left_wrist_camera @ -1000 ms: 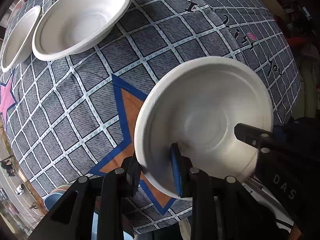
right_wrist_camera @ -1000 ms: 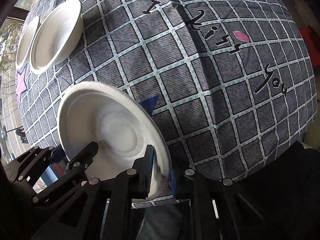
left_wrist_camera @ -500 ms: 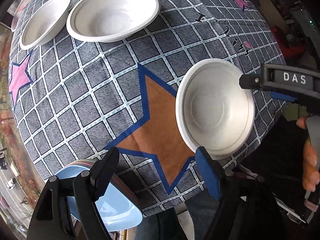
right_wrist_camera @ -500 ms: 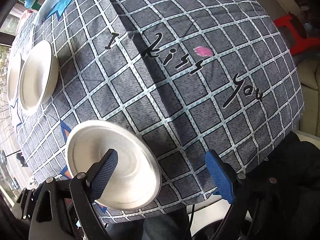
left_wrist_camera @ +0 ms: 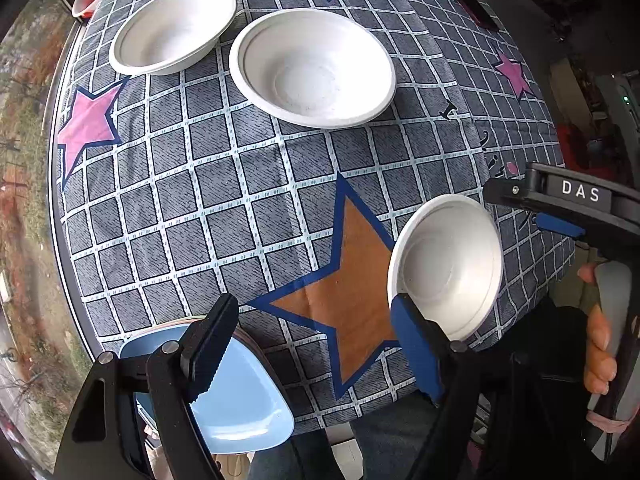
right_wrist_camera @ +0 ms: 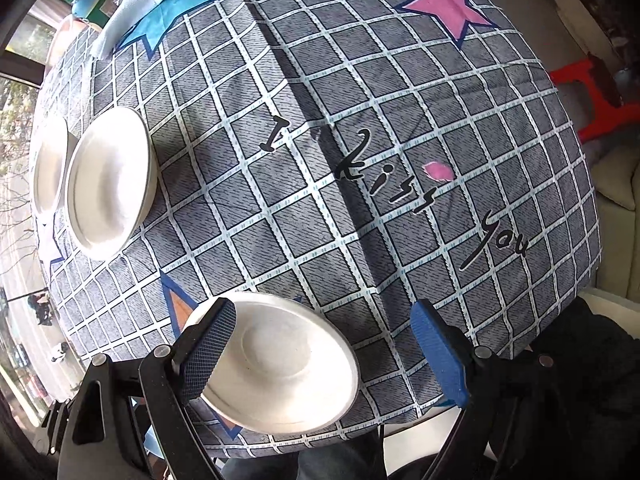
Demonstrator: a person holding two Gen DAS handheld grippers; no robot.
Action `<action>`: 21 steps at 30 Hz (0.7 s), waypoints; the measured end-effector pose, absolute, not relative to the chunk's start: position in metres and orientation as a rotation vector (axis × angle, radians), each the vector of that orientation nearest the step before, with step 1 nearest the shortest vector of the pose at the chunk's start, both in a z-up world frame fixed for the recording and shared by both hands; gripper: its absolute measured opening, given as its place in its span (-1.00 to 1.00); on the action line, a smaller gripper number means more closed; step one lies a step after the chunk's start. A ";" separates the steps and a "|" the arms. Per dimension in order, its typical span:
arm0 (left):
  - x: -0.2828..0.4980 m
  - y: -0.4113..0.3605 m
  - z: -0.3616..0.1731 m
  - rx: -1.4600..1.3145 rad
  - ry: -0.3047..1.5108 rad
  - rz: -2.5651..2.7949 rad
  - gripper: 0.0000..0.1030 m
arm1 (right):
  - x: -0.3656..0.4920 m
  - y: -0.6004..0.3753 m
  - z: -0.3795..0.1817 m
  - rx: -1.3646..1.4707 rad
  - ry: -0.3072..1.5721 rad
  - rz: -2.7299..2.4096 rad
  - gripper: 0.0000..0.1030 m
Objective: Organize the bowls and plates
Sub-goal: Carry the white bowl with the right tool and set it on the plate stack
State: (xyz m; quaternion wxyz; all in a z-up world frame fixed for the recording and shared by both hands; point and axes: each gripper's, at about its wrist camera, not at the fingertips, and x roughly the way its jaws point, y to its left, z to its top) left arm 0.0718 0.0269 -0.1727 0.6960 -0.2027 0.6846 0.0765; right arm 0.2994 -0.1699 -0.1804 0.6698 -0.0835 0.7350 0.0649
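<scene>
As both tools stand spread and empty, the small white paper bowl (left_wrist_camera: 446, 264) is seen lying free on the worktop (left_wrist_camera: 224, 200).

The left tool (left_wrist_camera: 316, 348) and the right tool (right_wrist_camera: 324, 352) have just been opened, and nothing is pinched between their fingers. The small bowl rests near the front edge, on the checked grey cloth (right_wrist_camera: 360, 120), well apart from the two larger white bowls (left_wrist_camera: 312, 68) at the far side. For good order, the next bowl should probably be gripped at its rim and lowered level, so that it nests straight.
</scene>
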 end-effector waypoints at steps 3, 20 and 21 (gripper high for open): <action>0.073 0.031 -0.172 -0.458 1.525 0.180 0.58 | 0.302 -0.158 -0.178 -0.202 1.658 0.173 0.75; 0.108 0.061 -0.173 -0.546 1.488 0.303 0.58 | 0.316 -0.148 -0.191 -0.283 1.649 0.236 0.75; 0.111 0.066 -0.174 -0.558 1.485 0.319 0.58 | 0.323 -0.146 -0.190 -0.293 1.647 0.245 0.75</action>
